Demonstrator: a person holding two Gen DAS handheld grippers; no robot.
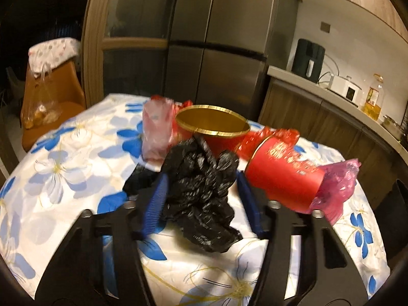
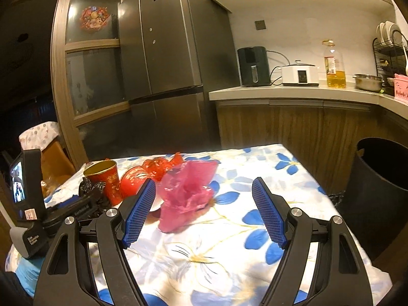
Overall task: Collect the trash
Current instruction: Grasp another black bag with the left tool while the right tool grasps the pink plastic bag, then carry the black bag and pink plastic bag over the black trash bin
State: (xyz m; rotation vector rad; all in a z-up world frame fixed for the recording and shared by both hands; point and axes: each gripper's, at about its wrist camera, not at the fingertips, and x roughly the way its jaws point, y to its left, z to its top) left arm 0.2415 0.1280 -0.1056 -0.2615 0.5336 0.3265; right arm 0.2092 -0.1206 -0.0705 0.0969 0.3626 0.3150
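A crumpled black plastic bag (image 1: pixel 201 193) lies on the flowered tablecloth (image 1: pixel 66 168), between the open blue fingers of my left gripper (image 1: pixel 201 199), which does not clamp it. Behind it stand an upright red cup with a gold inside (image 1: pixel 214 127), a red cup lying on its side (image 1: pixel 283 176), a pale pink bag (image 1: pixel 155 130) and a magenta bag (image 1: pixel 336 186). In the right wrist view my right gripper (image 2: pixel 204 214) is open and empty, with the magenta bag (image 2: pixel 186 196) just ahead between its fingers. The left gripper (image 2: pixel 76 206) shows at the left by the black bag (image 2: pixel 91 191).
A black trash bin (image 2: pixel 377 178) stands on the floor right of the table. A fridge (image 2: pixel 173 51) and a kitchen counter (image 2: pixel 293 91) with appliances and an oil bottle are behind. An orange chair (image 1: pixel 51 102) with a bag stands far left.
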